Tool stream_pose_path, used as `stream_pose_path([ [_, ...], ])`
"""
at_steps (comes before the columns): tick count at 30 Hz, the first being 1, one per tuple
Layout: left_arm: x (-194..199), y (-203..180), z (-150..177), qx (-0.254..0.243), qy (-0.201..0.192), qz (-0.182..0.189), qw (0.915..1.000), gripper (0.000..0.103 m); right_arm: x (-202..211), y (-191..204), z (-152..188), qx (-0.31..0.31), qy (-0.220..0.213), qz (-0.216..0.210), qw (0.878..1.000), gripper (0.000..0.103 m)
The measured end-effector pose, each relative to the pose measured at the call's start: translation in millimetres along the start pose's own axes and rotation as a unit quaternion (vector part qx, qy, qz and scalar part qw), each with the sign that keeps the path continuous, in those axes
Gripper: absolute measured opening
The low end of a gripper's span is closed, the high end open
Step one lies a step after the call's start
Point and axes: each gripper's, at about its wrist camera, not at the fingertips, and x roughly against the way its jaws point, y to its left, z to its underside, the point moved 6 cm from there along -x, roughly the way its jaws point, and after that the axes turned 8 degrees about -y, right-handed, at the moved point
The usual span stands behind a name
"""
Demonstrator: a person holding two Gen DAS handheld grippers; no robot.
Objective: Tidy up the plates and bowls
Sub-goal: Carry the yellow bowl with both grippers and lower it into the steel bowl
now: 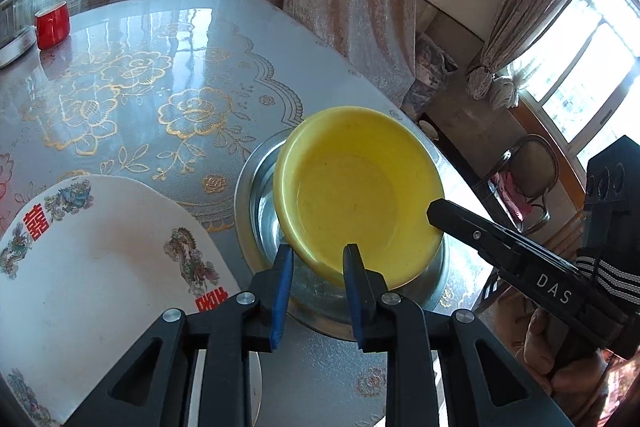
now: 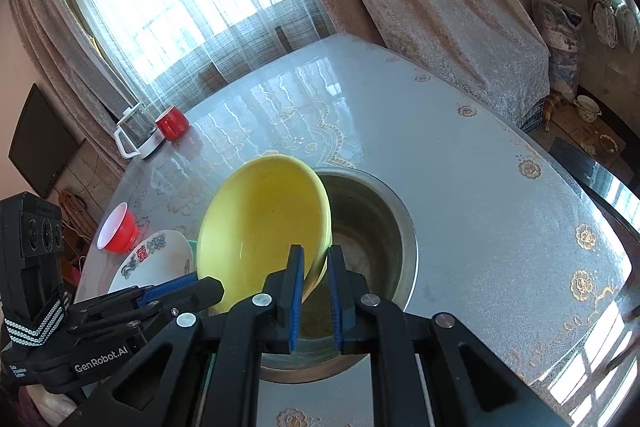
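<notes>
Right tool point(image 2: 316, 255): clamped tight on the near rim of the yellow bowl point(image 2: 264, 223), blue pads to either side of the wall, one inside, one outside. Carrying the bowl by that edge alone, hence the steep tilt, with the far rim raised and the hollow turned toward the camera.

Left tool point(image 1: 318, 255): jaws only narrowly apart, straddling another stretch of the same rim. Impossible to tell whether the pads point(image 1: 280, 291) actually press on it or just bracket it. Probably there to steady the tilt, so the bowl does not swing about a single pinch point.

Just beyond both tools: the bowl hanging over the steel basin point(image 1: 256, 187), its lower edge dipping inside the basin's mouth. Apparently being lowered in to nest there, smaller vessel inside larger. Not yet settled flat. Contact with the basin floor not visible.

Further out, to the left of the basin: a white plate point(image 1: 100, 255) with red characters and dragon prints, lying flat on the worktop point(image 1: 160, 67), partly under the left tool's frame. Presumably waiting its turn. Beside it, a small red bowl point(image 2: 118, 229).

At the worktop's far edge, well apart from the work: a red cup point(image 1: 52, 25) and a white-handled jug point(image 2: 136, 135), near the curtained window.
</notes>
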Motion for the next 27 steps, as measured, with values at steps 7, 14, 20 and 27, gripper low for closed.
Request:
stream_pose_path([
  [7, -9, -4, 7, -0.009, 0.015, -0.006, 0.9998, 0.026, -8, -11, 9, -0.008, 0.023, 0.013, 1.0, 0.013],
  [14, -17, -12, 12, -0.019, 0.018, -0.004, 0.9996, 0.033, -14, -16, 12, 0.006, 0.028, 0.04, 0.999, 0.013],
  [20, -18, -19, 11, -0.036, 0.014, -0.008, 0.9992, 0.043, -19, -20, 15, 0.019, 0.036, 0.062, 0.997, 0.014],
  [27, -11, -19, 15, -0.043, -0.001, -0.015, 0.999, 0.043, -21, -17, 14, 0.044, 0.032, 0.073, 0.996, 0.014],
])
